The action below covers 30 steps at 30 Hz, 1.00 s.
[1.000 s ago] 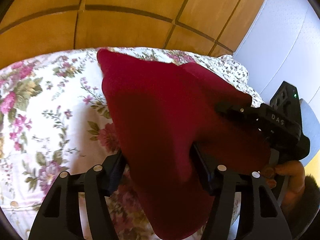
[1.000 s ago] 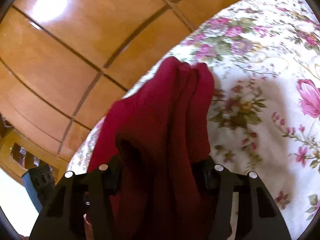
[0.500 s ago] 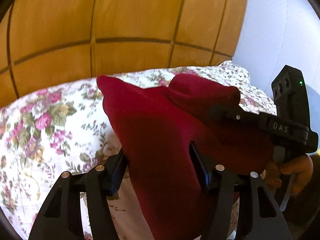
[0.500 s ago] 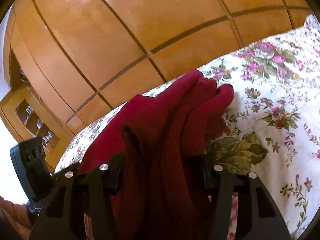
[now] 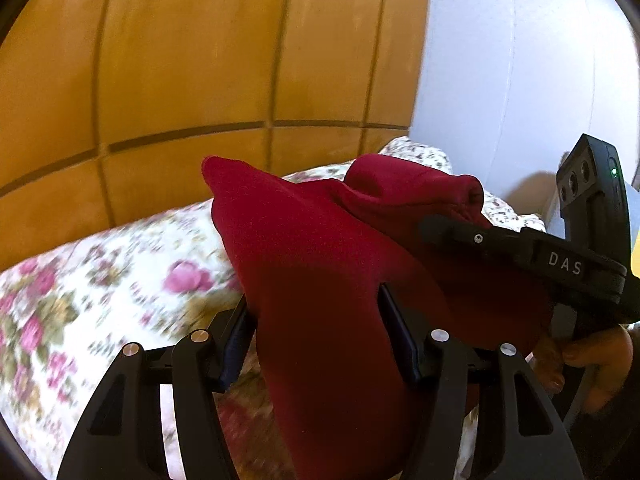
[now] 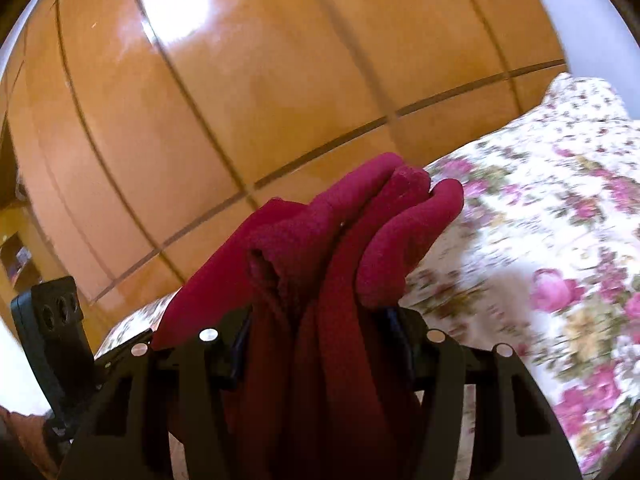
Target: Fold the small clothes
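A dark red garment (image 5: pixel 312 264) hangs between both grippers above the floral bedspread (image 5: pixel 80 288). My left gripper (image 5: pixel 316 320) is shut on one part of it; the cloth covers the fingertips and droops below. My right gripper (image 6: pixel 320 320) is shut on a bunched, folded part of the same red garment (image 6: pixel 352 232). In the left wrist view the right gripper's black body (image 5: pixel 560 268) sits close on the right, pressed against the cloth. In the right wrist view the left gripper's body (image 6: pixel 56 328) shows at lower left.
A wooden panelled headboard (image 5: pixel 200 72) rises behind the bed, also filling the right wrist view (image 6: pixel 280 80). A white wall (image 5: pixel 520 60) stands to the right. A small-print floral pillow (image 5: pixel 420 152) lies at the bed's far corner. A wooden shelf (image 6: pixel 16 256) is at far left.
Both grippers have lifted and tilted upward with the red garment; more headboard and wall show and less bedspread. Both grips stay the same.
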Available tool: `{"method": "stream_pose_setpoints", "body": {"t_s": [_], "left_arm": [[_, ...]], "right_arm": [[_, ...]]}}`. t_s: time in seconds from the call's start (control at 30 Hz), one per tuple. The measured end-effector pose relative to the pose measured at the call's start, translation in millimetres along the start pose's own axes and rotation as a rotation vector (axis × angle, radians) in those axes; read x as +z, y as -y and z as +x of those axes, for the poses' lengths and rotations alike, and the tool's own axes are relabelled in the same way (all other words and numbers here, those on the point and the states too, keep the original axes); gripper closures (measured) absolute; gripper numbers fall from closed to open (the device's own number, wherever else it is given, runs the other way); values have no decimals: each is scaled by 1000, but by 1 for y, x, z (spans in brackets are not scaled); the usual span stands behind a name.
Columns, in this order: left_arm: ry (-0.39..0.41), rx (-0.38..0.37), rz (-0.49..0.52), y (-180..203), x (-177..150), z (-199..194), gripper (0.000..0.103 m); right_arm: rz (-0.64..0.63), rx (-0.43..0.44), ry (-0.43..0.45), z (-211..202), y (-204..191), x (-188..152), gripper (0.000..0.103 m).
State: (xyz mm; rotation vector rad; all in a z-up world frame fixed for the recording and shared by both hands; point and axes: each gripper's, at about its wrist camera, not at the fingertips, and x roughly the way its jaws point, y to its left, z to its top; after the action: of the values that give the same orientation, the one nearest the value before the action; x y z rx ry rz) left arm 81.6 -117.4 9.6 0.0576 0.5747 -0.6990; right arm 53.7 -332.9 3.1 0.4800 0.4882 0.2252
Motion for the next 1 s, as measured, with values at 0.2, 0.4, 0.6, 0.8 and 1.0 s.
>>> {"method": "stream_pose_setpoints", "body": {"t_s": [0.2,0.4,0.6,0.8,1.0], "left_arm": [[7,-46,52,18,15,44,43],[-32,-62,90,25,19,93,43],[-133,-58,32,14,-3,137,32],[-182,-74,-51,1,-10,139,16],[-188,-43,-91,-2,-23,120,12]], "right_arm": [[55,-109,58,1,34,12,48],[105,-230,56,6,60,9,49],[237,-405,-34,21,107,-10,49],[458,-346,-76,16,144,-32,40],[363,-460,-52,-6,123,-31,17]]}}
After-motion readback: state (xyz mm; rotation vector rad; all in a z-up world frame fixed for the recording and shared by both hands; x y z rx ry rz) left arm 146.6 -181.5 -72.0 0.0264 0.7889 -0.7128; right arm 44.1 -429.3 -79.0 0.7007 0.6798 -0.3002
